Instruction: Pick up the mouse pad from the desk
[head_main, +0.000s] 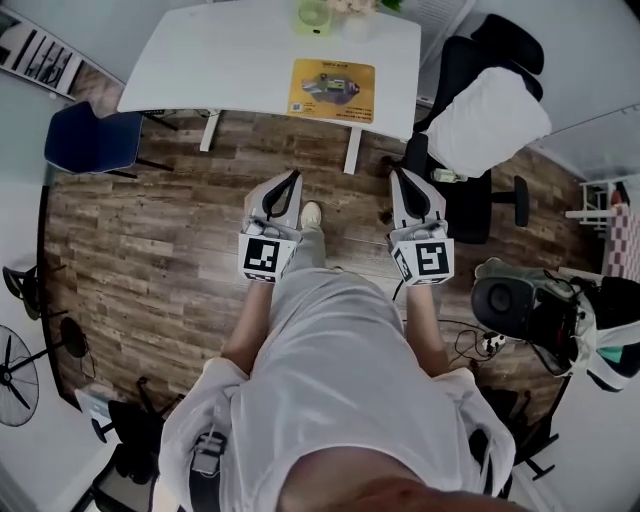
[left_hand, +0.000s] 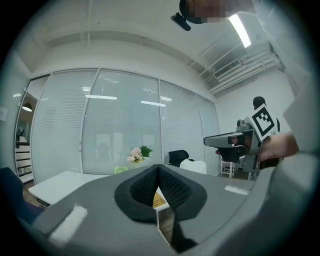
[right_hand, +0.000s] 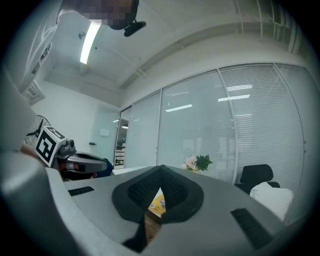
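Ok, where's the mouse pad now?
Head view, top centre: mouse pad lies on the desk near its front edge, beyond the left gripper and right gripper.

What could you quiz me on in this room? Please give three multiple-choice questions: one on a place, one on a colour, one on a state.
1. Where does the mouse pad lie?
A. on the wooden floor
B. on the white desk
C. on the black chair

2. What colour is most of the mouse pad?
A. yellow
B. red
C. black

3. How do the jaws of the left hand-held gripper stand?
A. wide apart
B. closed on the mouse pad
C. shut, with nothing between them

Answers:
1. B, the head view shows it flat on the desk top.
2. A, its surface is yellow around a small print.
3. C, the left gripper view shows the pads meeting, and the mouse pad lies far ahead.
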